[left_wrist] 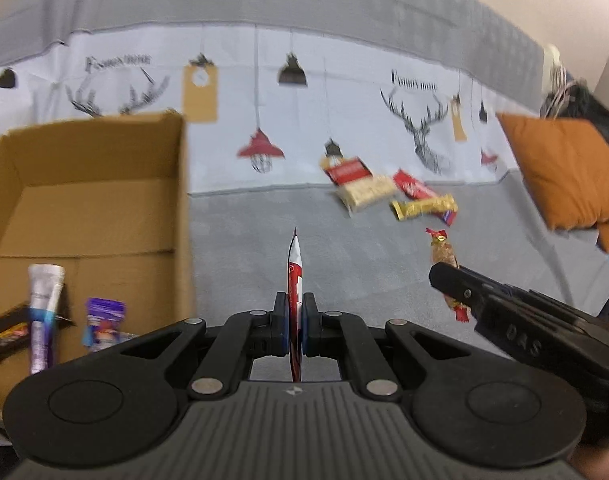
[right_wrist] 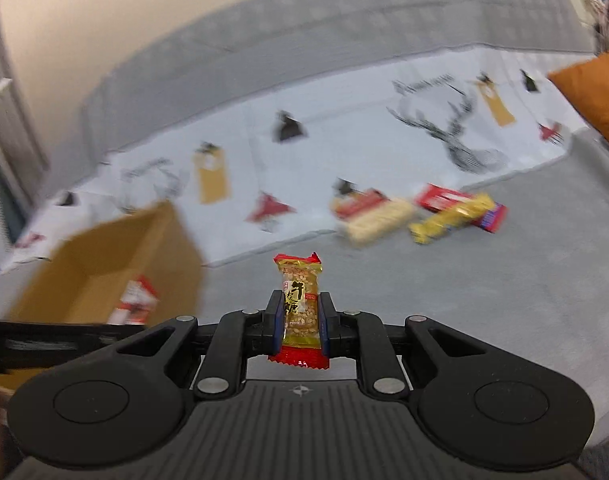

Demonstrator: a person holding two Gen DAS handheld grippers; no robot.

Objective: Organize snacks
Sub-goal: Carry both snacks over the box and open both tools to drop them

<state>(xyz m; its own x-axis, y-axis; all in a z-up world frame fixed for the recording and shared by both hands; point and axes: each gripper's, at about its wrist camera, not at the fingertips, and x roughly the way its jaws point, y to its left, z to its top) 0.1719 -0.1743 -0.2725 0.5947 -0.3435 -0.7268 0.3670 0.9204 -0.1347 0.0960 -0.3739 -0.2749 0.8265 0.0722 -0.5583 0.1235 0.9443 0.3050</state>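
Left gripper (left_wrist: pixel 295 322): clamped on a thin red-and-white packet (left_wrist: pixel 294 276), held edge-on, long axis pointing up the frame.
Right gripper (right_wrist: pixel 301 320): clamped on a peanut candy (right_wrist: pixel 300 304), upright, long axis along the fingers.
Box (left_wrist: pixel 104 200): open cardboard, left of both frames, some snacks already inside; left gripper is nearer, so both loads likely travel leftward.
Remaining snacks (left_wrist: pixel 388 194): small pile, upper right of centre on the grey surface, well apart from the box.
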